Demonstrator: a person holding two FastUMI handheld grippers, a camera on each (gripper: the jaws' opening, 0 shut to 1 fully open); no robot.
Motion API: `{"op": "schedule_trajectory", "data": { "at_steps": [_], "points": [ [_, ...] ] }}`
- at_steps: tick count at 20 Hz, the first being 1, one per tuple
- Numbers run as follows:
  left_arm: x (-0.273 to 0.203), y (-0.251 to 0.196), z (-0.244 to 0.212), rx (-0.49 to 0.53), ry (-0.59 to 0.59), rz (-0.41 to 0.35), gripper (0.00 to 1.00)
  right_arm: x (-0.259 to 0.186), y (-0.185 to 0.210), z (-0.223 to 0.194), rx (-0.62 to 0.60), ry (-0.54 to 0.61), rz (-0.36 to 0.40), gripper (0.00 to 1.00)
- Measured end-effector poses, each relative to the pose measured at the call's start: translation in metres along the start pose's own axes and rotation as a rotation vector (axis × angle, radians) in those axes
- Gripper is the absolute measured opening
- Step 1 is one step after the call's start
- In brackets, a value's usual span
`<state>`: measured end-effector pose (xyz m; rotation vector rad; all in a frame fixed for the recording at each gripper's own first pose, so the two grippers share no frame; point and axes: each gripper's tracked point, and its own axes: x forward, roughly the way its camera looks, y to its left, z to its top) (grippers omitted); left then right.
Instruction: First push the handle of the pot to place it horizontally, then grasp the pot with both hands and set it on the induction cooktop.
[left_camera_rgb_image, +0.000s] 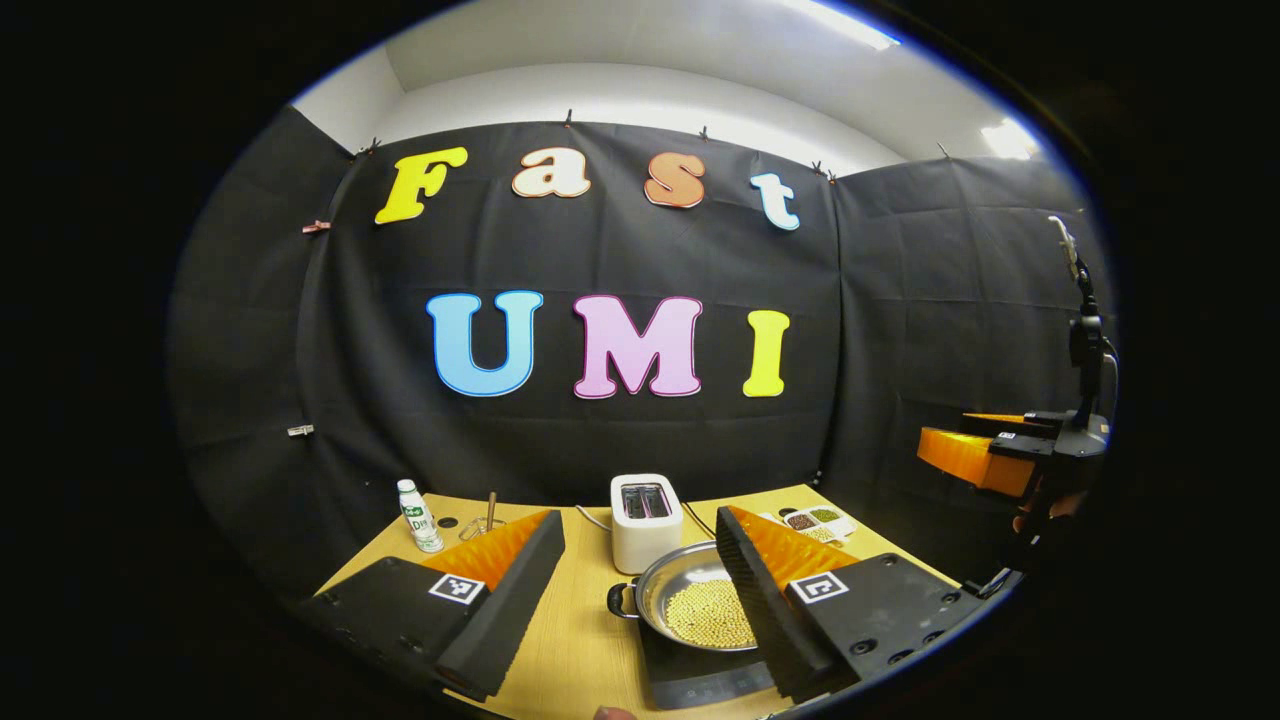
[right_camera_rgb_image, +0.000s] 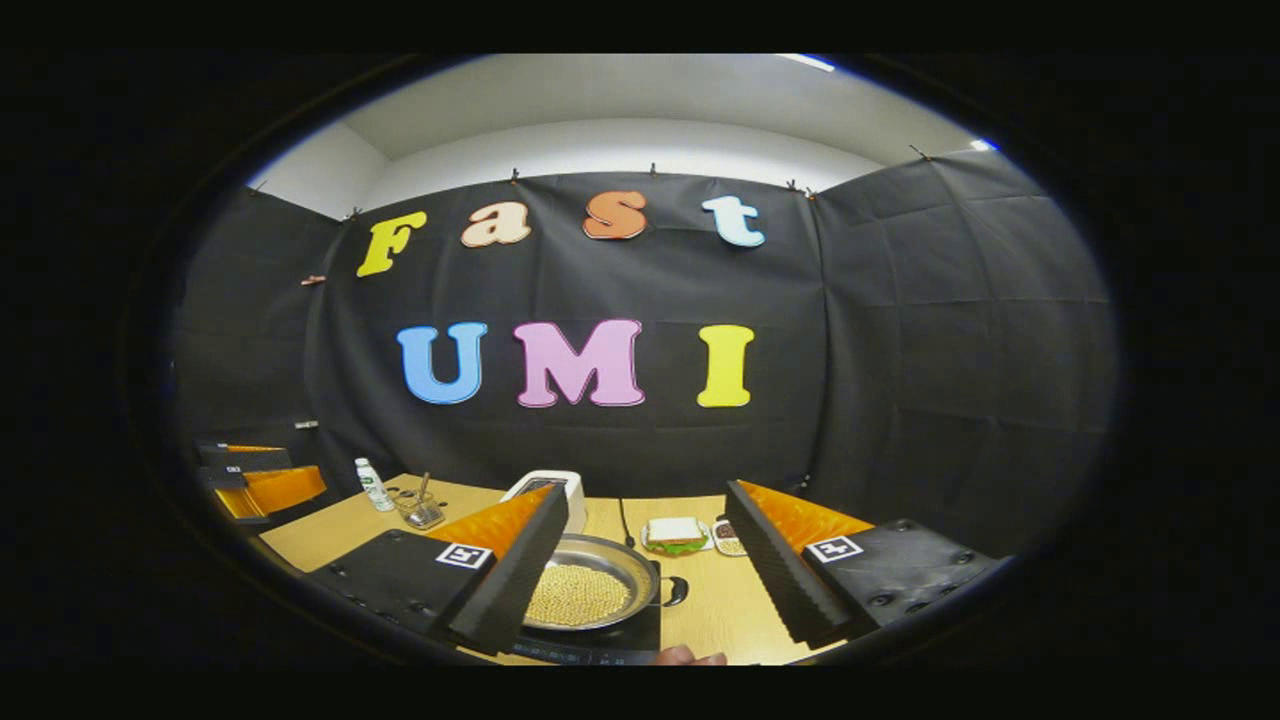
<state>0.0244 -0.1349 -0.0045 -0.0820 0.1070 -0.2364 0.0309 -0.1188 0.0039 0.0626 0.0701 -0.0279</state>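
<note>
While the pot (left_camera_rgb_image: 700, 600) sits on the cooktop (left_camera_rgb_image: 700, 678), I hold left gripper (left_camera_rgb_image: 640, 600) and right gripper (right_camera_rgb_image: 640, 585) apart, empty.

Pot and cooktop partly hidden behind the gripper fingers

In the left gripper view, lower centre, the pot (left_camera_rgb_image: 695, 600) loses its right side behind a finger, and the induction cooktop (left_camera_rgb_image: 700, 680) runs under that finger too. In the right gripper view, lower centre, the pot's left part (right_camera_rgb_image: 590, 585) sits behind a finger, and the cooktop's front (right_camera_rgb_image: 585, 645) is cut by the picture's lower edge. The small dishes (left_camera_rgb_image: 815, 522) at right centre are too small to tell their contents; likewise the glass (right_camera_rgb_image: 420, 510) at lower left.
</note>
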Motion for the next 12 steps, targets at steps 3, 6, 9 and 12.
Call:
{"op": "schedule_trajectory", "data": {
  "at_steps": [3,6,9,12],
  "points": [
    [0.0015,0.0001,-0.0013,-0.003,0.005,-0.003,0.93,-0.0007,0.0001,-0.0031,-0.004,0.013,0.0,0.98],
    [0.0003,-0.0006,-0.0004,-0.002,0.001,-0.002,0.95,-0.001,-0.0013,-0.0021,-0.002,0.013,-0.003,0.98],
    [-0.0002,-0.0003,0.0008,0.002,0.0,-0.002,0.95,-0.0026,-0.0003,-0.0032,-0.008,0.015,-0.001,0.98],
    [-0.0007,-0.0015,0.0004,0.002,0.0,-0.003,0.93,-0.0034,0.0012,-0.0029,-0.006,0.017,0.001,0.98]
  ]
}}
